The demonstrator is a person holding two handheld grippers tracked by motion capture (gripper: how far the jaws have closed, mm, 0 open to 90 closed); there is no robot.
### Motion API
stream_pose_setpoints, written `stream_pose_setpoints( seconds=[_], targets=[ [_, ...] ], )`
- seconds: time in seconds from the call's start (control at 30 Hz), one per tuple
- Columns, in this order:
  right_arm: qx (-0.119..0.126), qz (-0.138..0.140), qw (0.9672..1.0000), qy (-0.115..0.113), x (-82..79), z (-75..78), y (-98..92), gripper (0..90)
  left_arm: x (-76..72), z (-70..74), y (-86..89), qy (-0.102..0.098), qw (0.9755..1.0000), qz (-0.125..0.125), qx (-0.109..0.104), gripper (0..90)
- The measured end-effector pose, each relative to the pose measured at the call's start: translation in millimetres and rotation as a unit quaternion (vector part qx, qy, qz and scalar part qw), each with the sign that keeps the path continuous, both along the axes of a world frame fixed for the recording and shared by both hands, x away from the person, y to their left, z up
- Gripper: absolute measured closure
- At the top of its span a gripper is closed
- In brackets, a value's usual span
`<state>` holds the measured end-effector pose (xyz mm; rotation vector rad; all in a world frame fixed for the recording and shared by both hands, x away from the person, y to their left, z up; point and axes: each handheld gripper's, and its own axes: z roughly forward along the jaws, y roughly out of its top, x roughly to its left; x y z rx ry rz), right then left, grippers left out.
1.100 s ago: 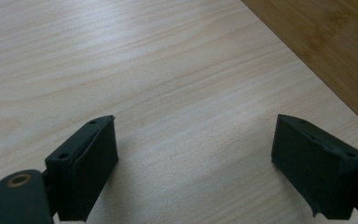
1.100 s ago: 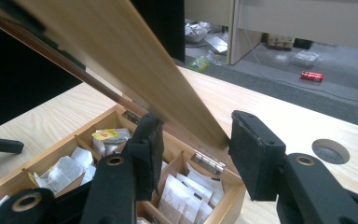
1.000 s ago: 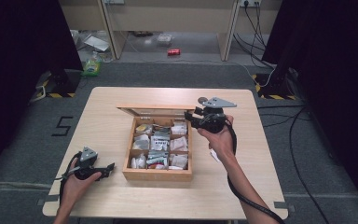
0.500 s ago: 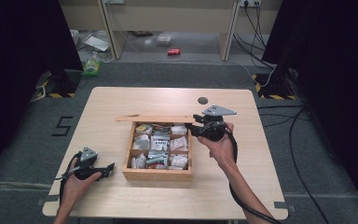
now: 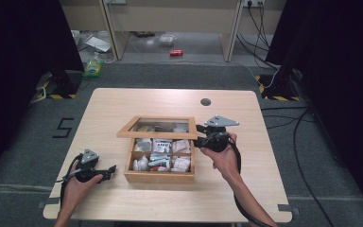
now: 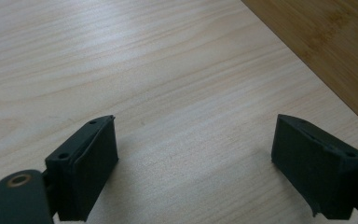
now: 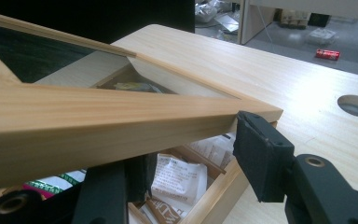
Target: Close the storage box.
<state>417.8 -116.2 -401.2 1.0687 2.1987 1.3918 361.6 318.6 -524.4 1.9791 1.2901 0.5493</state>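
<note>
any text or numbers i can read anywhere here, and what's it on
"5": large dark numeral on the grey floor left of the pale wooden table.
White paper sachets in the compartmented wooden box: printed lines, too small and blurred to read.
Green and white packet in that box: printing unreadable.
Red can on the floor beyond the table: label too small to read.
Nothing readable on the glass-paned wooden lid or either gripper.

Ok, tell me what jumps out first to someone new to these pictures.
The wooden box at mid-table, packed with packets, its glass-paned lid half lowered. The right gripper pinches the lid's right edge. The left gripper rests open on the table, left of the box.
</note>
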Motion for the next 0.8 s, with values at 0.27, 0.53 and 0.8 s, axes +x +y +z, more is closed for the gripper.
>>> stream_pose_setpoints(
  seconds=[0.27,0.53,0.8],
  targets=[
    [0.003,-0.004,1.0,0.007,-6.0,-7.2,0.2,49.8,0.0,0.0,0.0,0.0,1.0,0.0,0.0,13.7],
    [-0.006,0.002,1.0,0.007,-11.6,-13.4,0.2,48.5,0.0,0.0,0.0,0.0,1.0,0.0,0.0,13.7],
    [-0.008,0.008,0.9999,0.001,-20.8,-11.6,-0.1,47.8,0.0,0.0,0.0,0.0,1.0,0.0,0.0,13.7]
  ],
)
